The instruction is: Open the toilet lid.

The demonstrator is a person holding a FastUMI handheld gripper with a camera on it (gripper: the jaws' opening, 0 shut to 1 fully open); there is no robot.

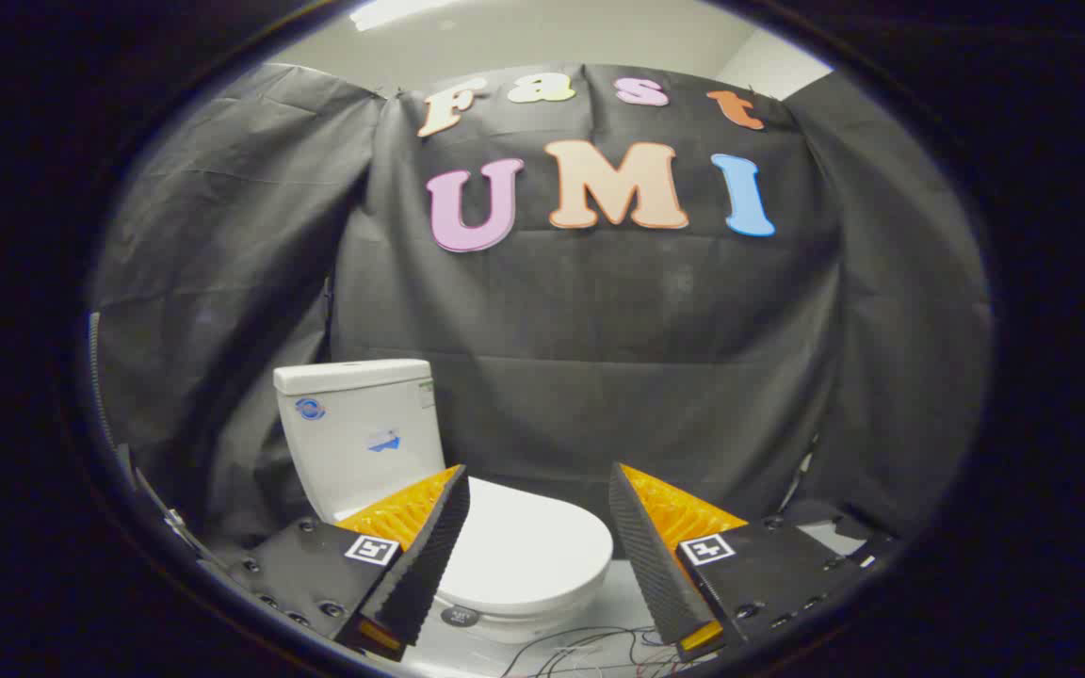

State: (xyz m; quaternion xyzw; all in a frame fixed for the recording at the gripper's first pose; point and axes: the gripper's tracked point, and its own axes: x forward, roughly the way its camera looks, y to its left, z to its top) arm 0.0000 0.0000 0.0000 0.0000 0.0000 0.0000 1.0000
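Note:
A white toilet stands ahead of me, its cistern (359, 433) against the black cloth wall and a little left of my fingers. Its lid (524, 546) lies flat and closed over the bowl, seen between and just beyond my fingers. My gripper (540, 494) is open, the two fingers spread wide with nothing between them. The left finger (429, 546) overlaps the lid's left side in the view; whether it touches is not clear. The right finger (651, 556) sits to the right of the lid.
Black cloth (599, 330) walls the booth behind and on both sides of the toilet. Loose thin wires (590, 650) lie on the pale floor in front of the bowl. A small dark round disc (460, 617) sits under the lid's front edge.

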